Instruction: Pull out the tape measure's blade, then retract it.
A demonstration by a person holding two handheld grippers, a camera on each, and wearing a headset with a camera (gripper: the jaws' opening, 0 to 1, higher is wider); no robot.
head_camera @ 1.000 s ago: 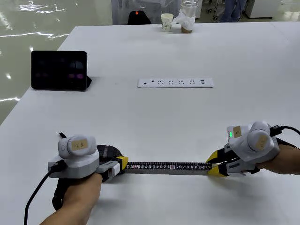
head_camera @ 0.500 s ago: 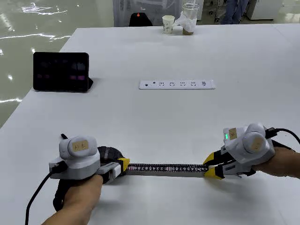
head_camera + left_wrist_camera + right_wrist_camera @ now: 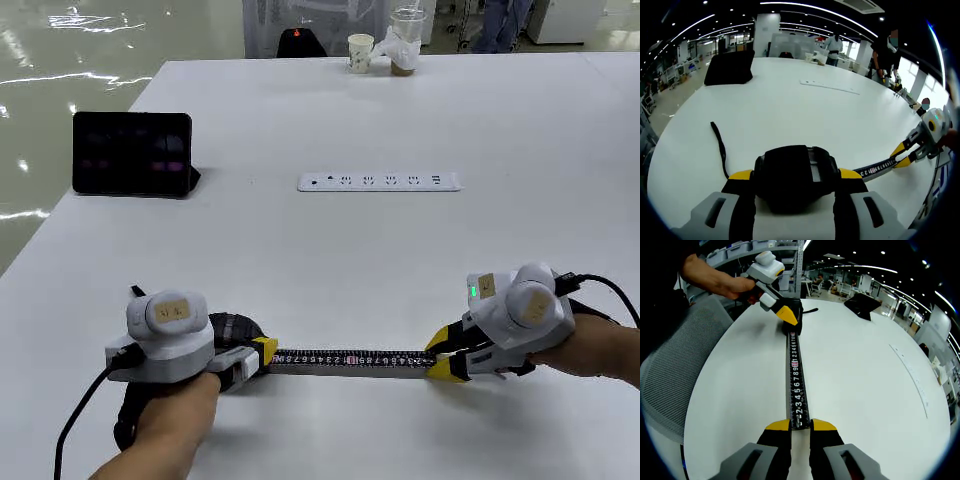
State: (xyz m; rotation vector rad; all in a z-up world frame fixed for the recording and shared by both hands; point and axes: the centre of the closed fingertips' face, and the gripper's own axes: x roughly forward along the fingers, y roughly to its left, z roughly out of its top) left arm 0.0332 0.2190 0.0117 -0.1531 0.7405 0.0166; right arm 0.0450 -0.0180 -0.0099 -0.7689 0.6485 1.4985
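Observation:
A black tape measure case [image 3: 235, 331] [image 3: 795, 175] lies near the table's front edge, with my left gripper [image 3: 262, 351] [image 3: 796, 174] shut on it. Its dark blade [image 3: 350, 357] [image 3: 796, 382] with white numbers stretches flat along the table to the right. My right gripper [image 3: 440, 354] [image 3: 800, 425] is shut on the blade's end. In the right gripper view the case [image 3: 791, 317] sits at the far end of the blade, held by the left gripper [image 3: 788, 314]. A black wrist strap [image 3: 719, 144] trails from the case.
A black tablet [image 3: 132, 153] stands at the left of the white table [image 3: 400, 260]. A white power strip [image 3: 379, 182] lies mid-table. Paper cups [image 3: 359, 50] and a plastic cup [image 3: 404, 40] sit at the far edge. A grey mesh chair [image 3: 675, 370] is beside the table.
My right gripper has moved left toward the case with the blade's end in it, so the exposed blade is shorter. The left gripper and case have stayed put.

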